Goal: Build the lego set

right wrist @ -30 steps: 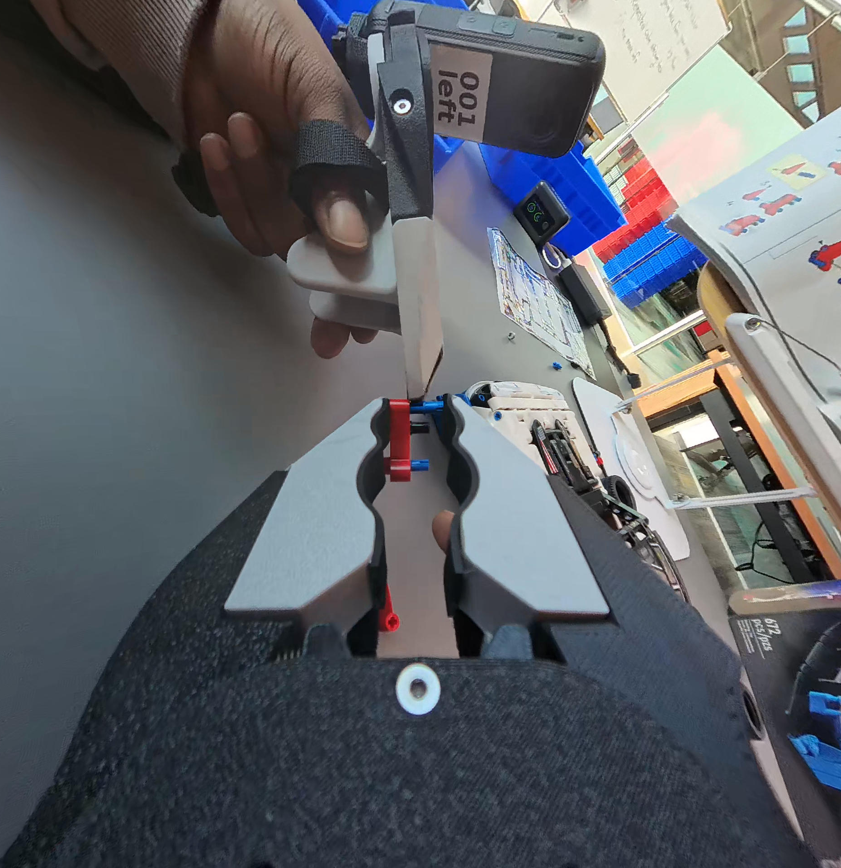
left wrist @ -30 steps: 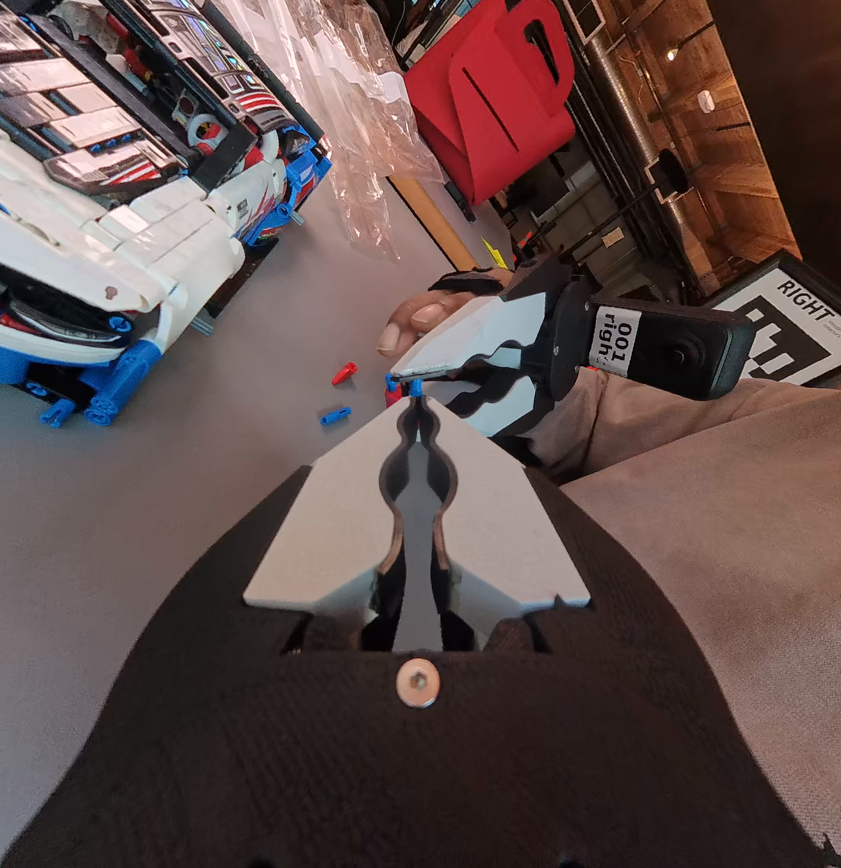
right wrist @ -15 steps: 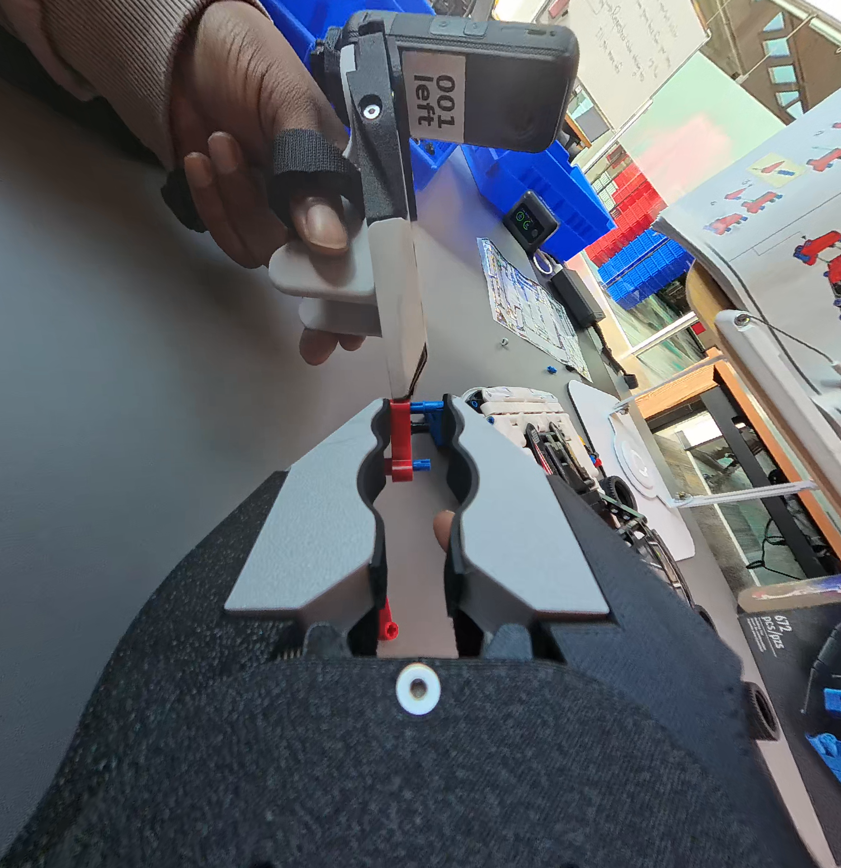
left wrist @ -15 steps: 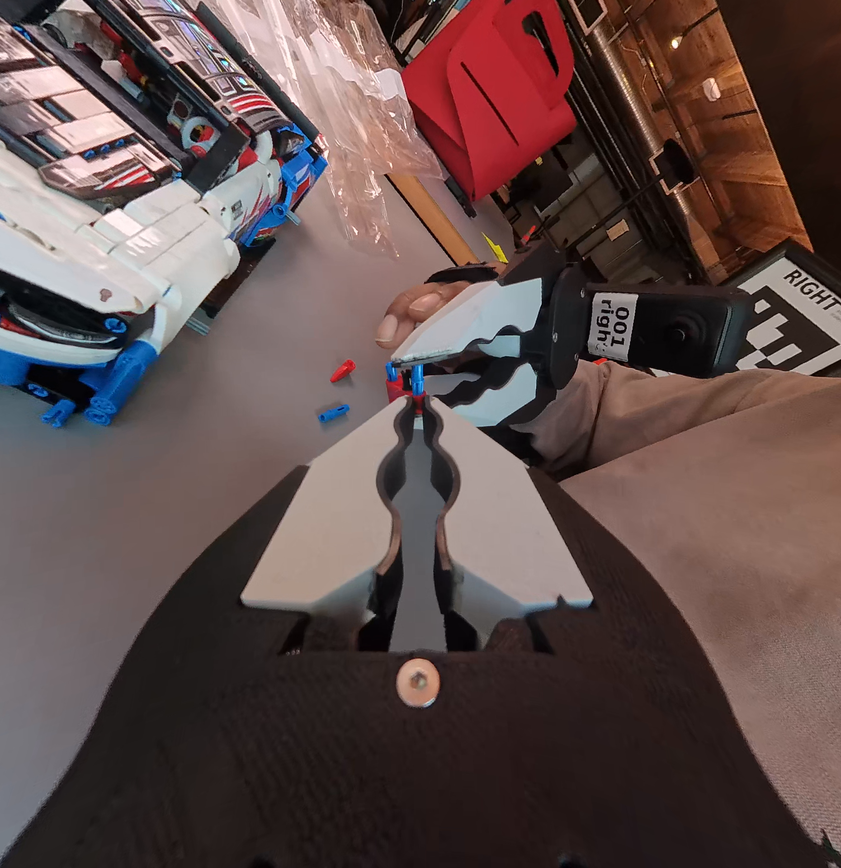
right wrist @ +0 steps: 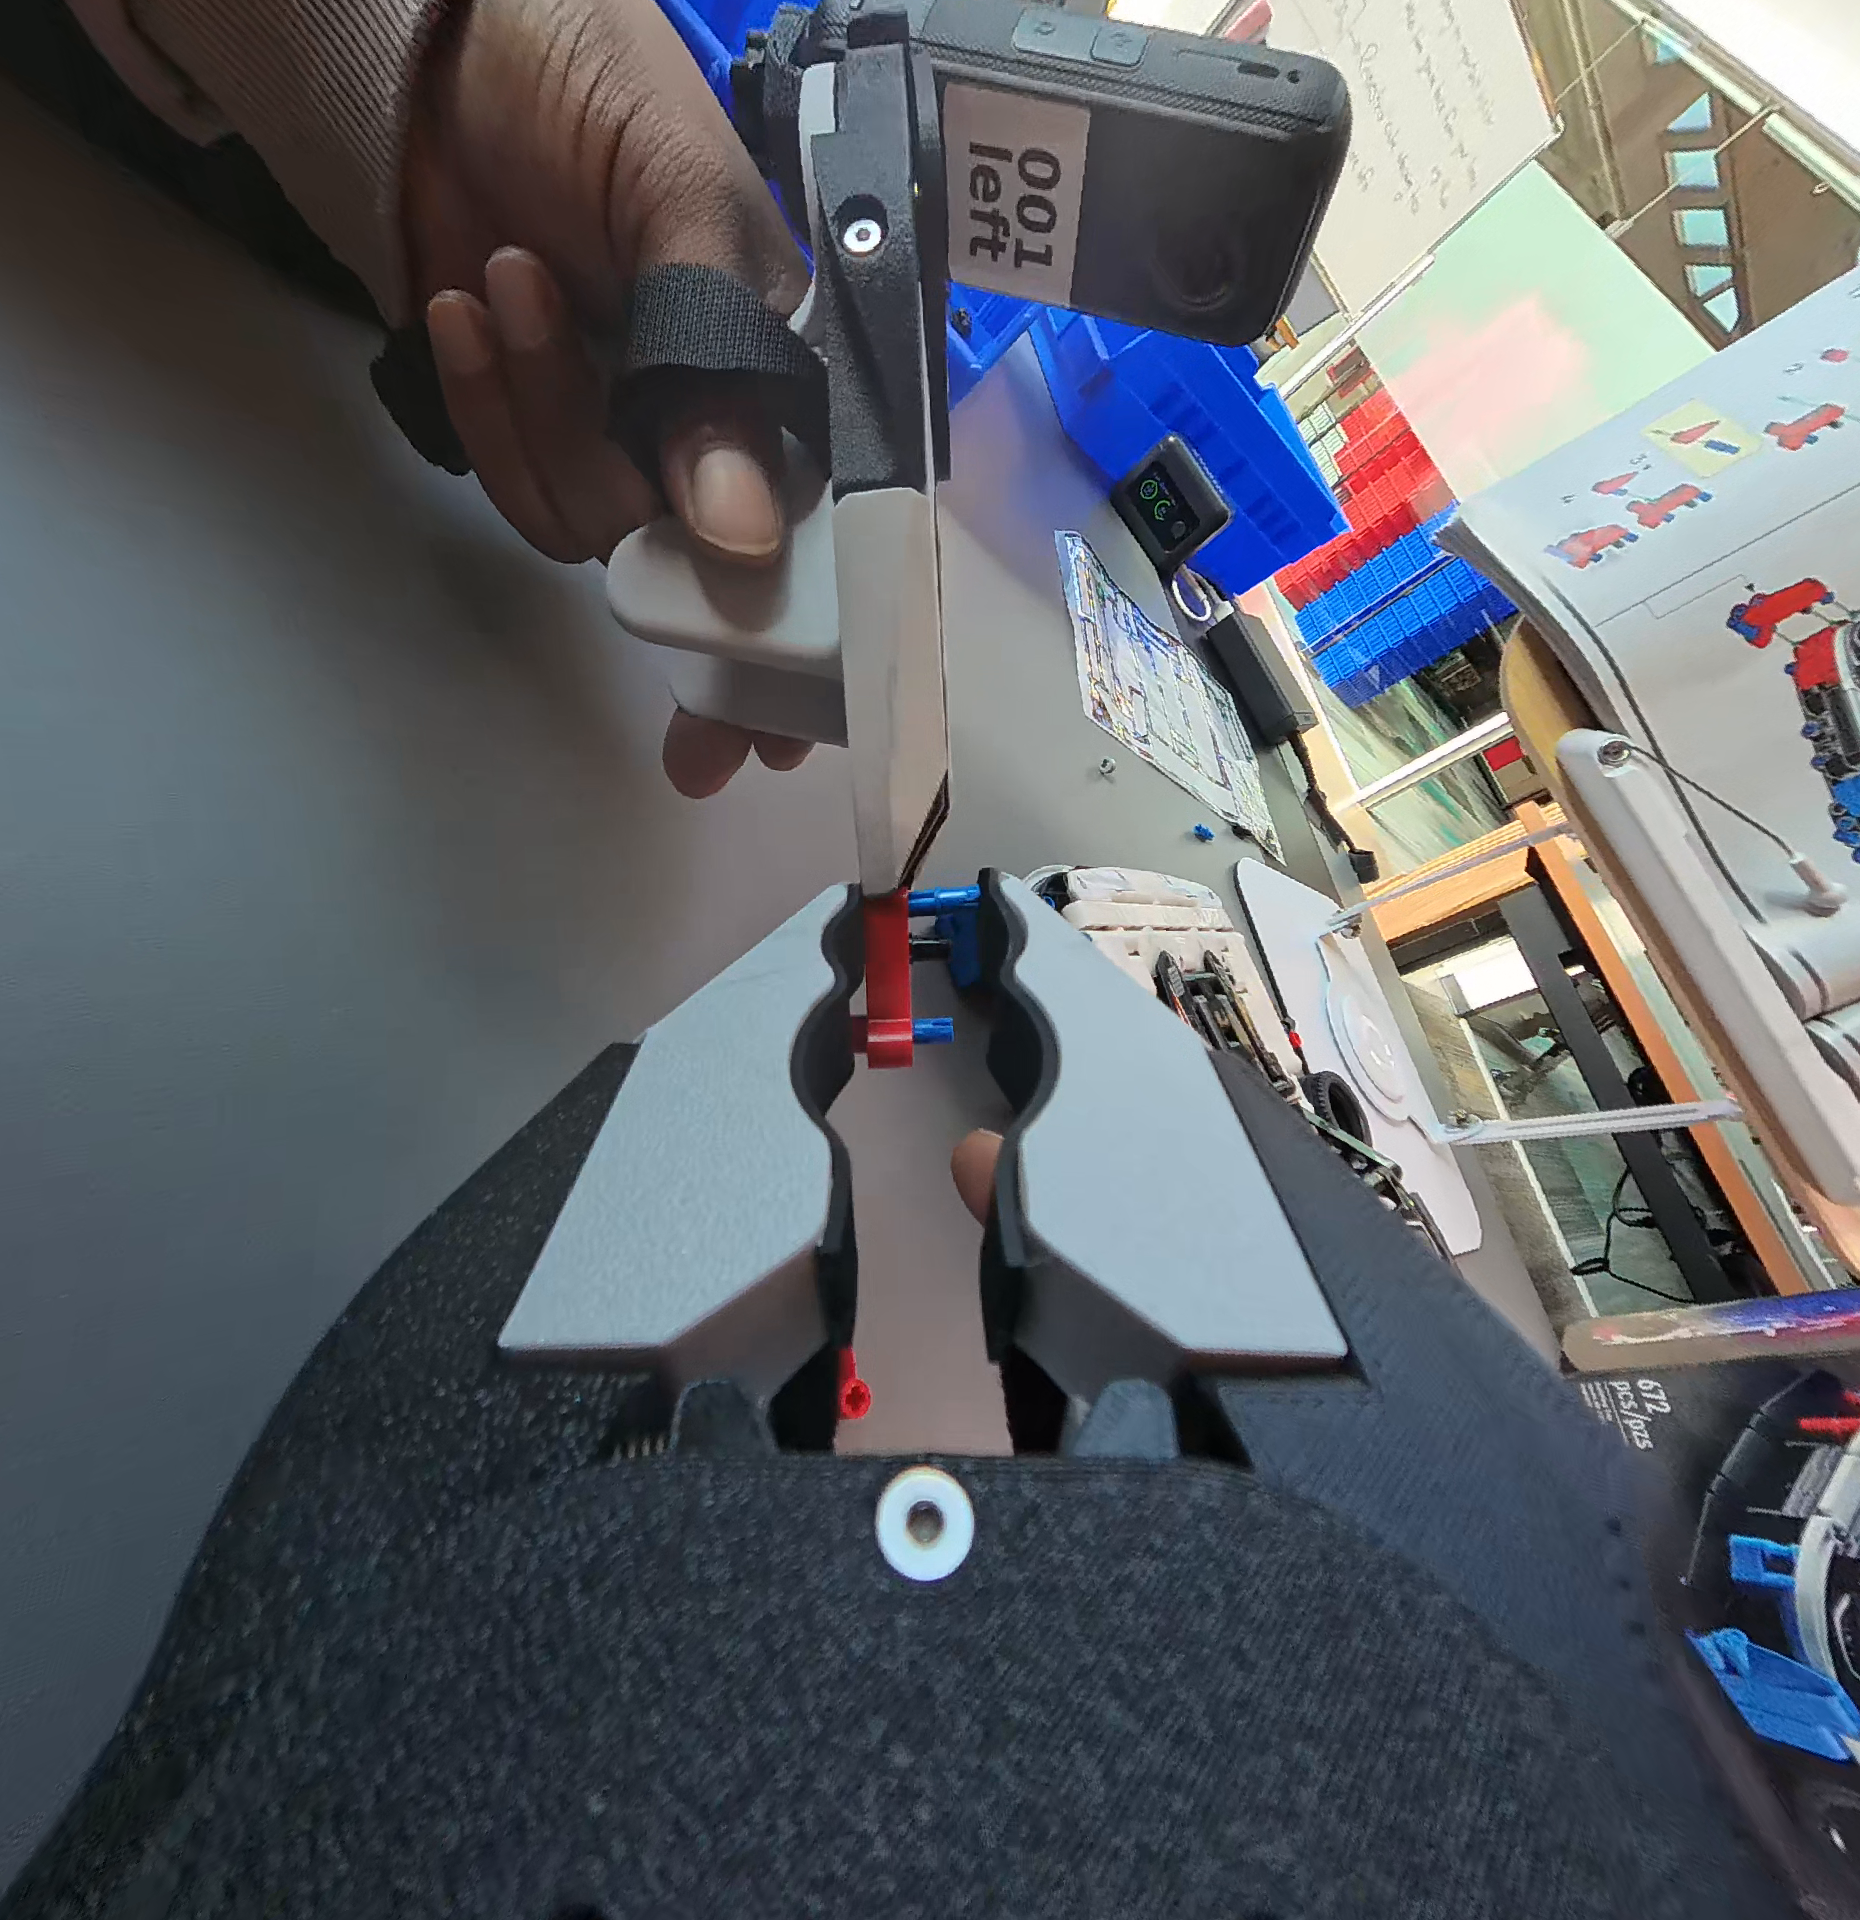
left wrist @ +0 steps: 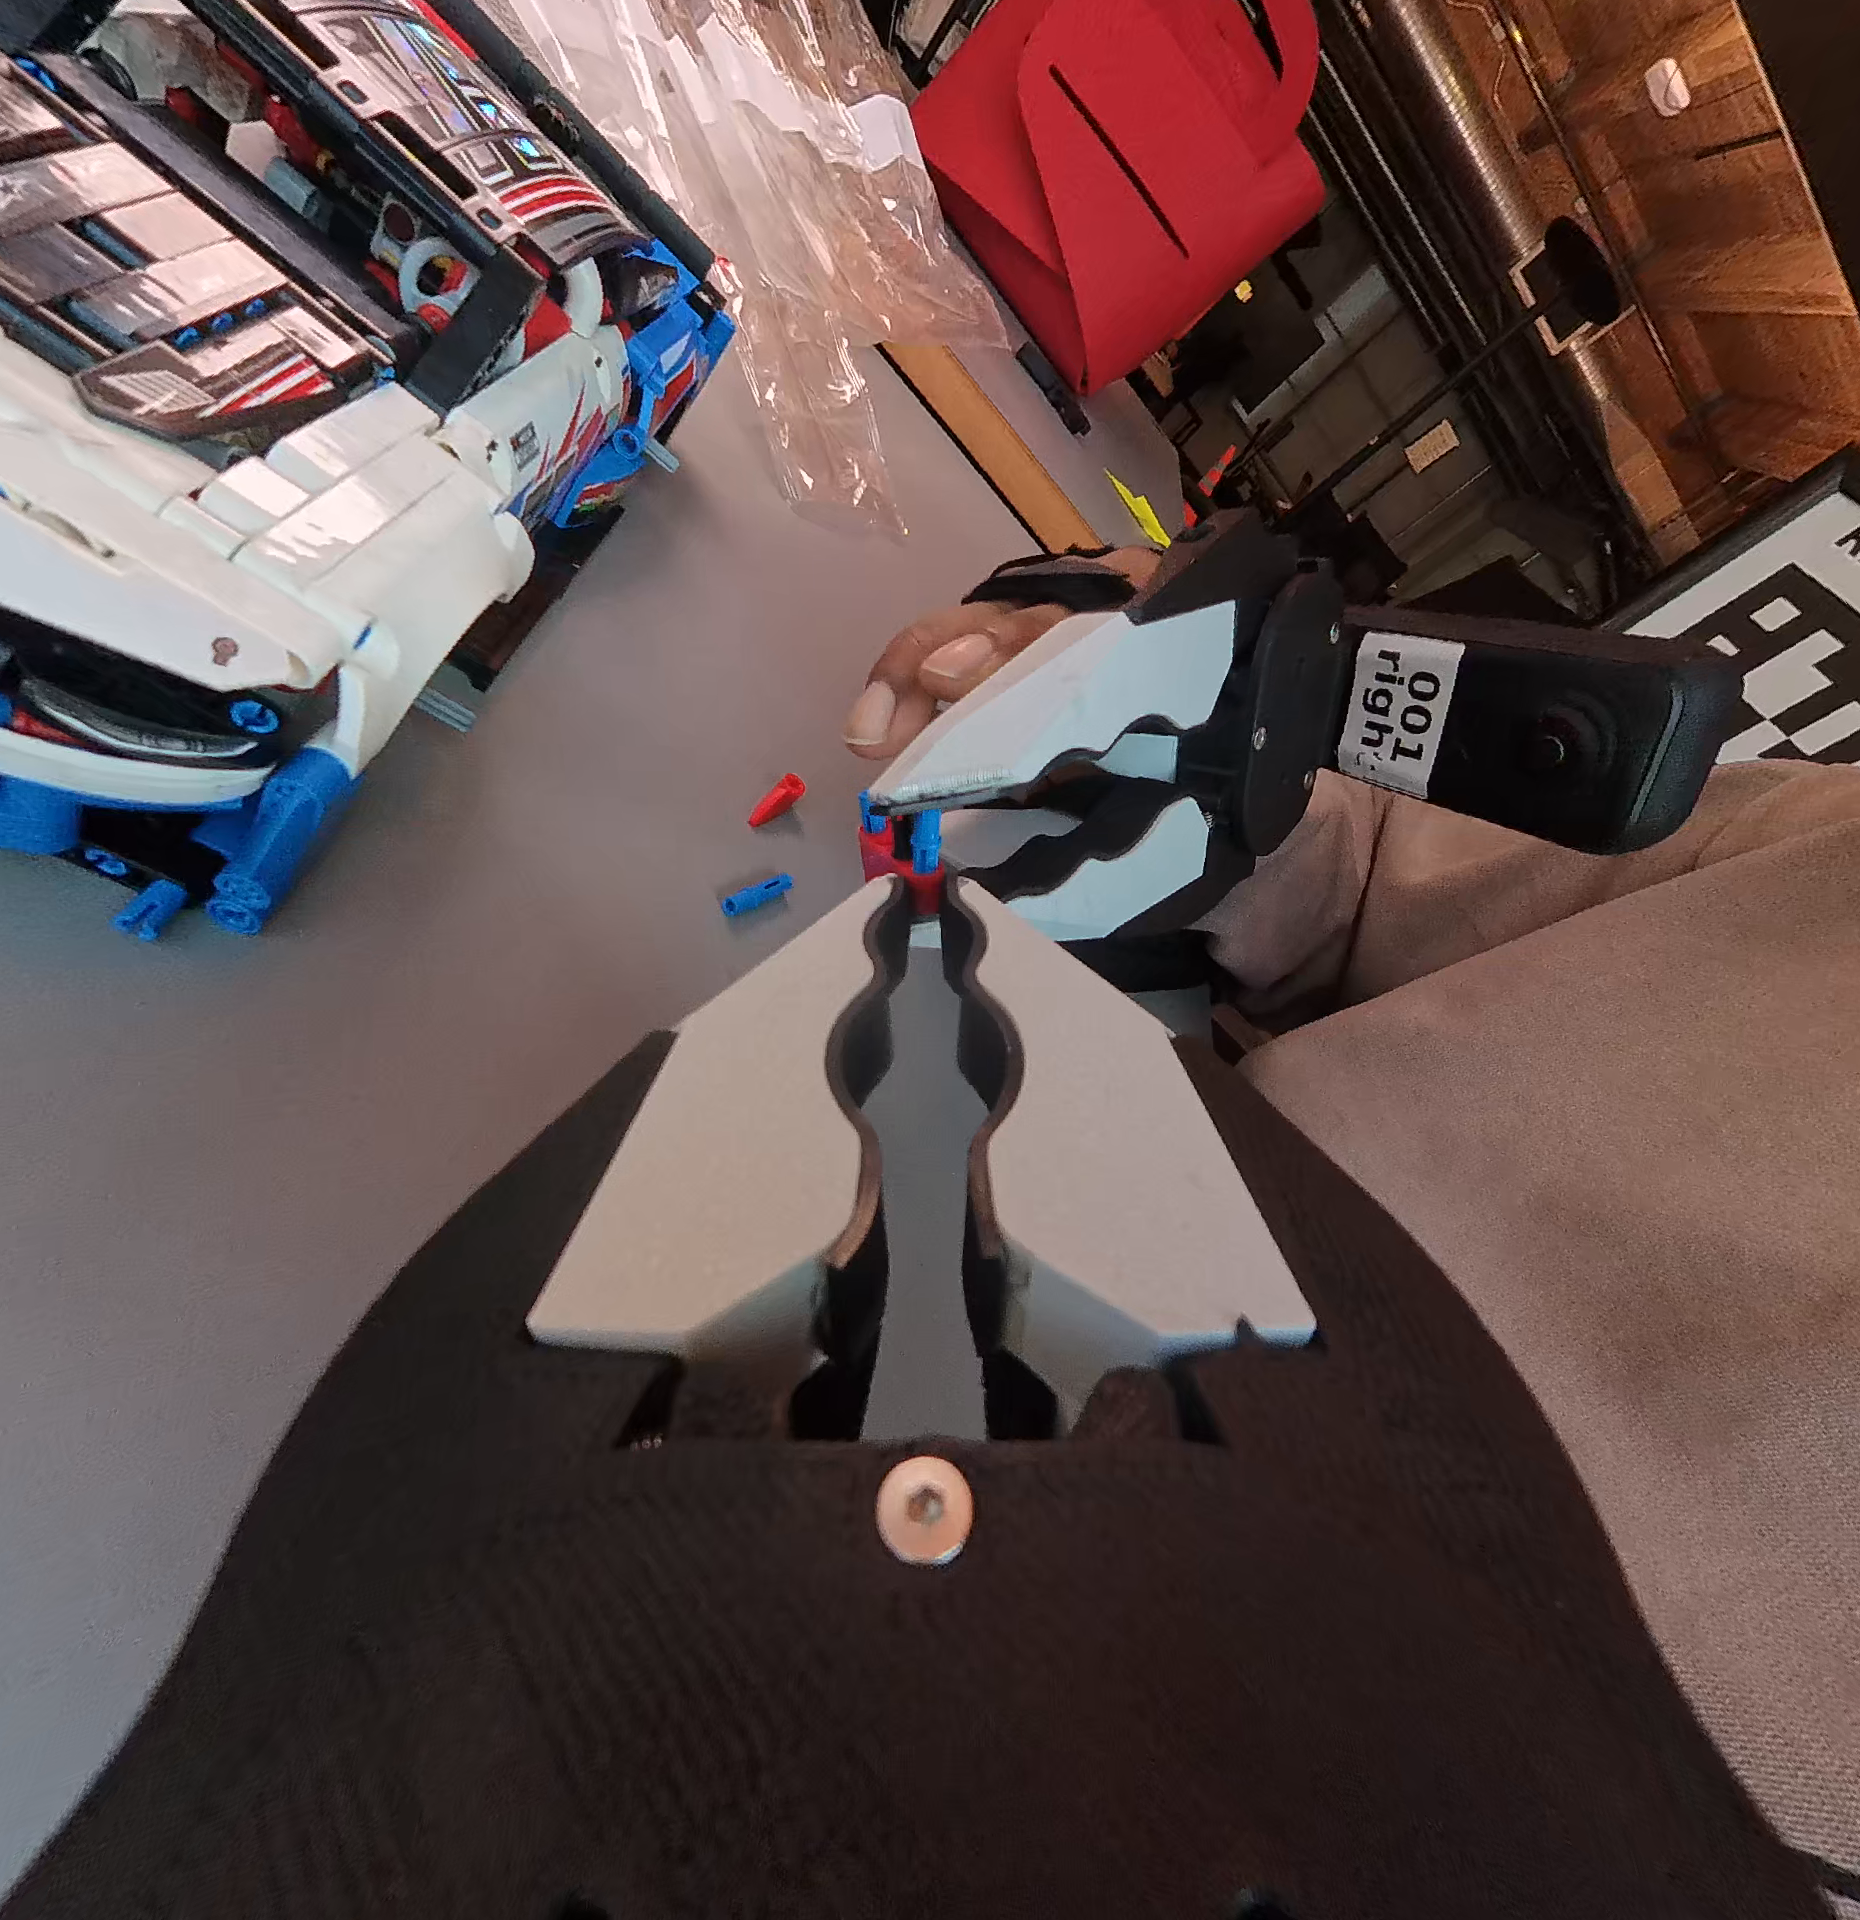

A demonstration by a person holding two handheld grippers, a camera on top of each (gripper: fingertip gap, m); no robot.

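1. Right gripper (right wrist: 910,914): you hold it closed on a small assembly, a red beam (right wrist: 886,987) with blue pins (right wrist: 931,1029) standing out of its side. The jaws press on the pins' ends and the beam's back, which by my reading keeps the beam steady while the other tool works on it

2. Left gripper (left wrist: 910,888): jaws drawn nearly together at the tips. From the right wrist view its tip meets the top end of the red beam; whether it pinches the beam or only pushes against it, I cannot tell. Likely purpose: seating or steadying a pin

3. Red beam, left wrist view (left wrist: 898,854): held off the bench (left wrist: 334,1091), just beyond your left tips, blue pins pointing up under the right gripper's upper finger

4. Loose parts on the bench: one red piece (left wrist: 777,799) and one blue pin (left wrist: 757,894), near the work and within reach, probably next in line

5. Partly built car (left wrist: 282,447), white, blue and black: stands well apart to the left, awaiting the sub-assembly

6. Instruction booklet (right wrist: 1736,582): propped open at the right, facing you for reference

7. Clear plastic bags (left wrist: 801,260): pushed behind the car
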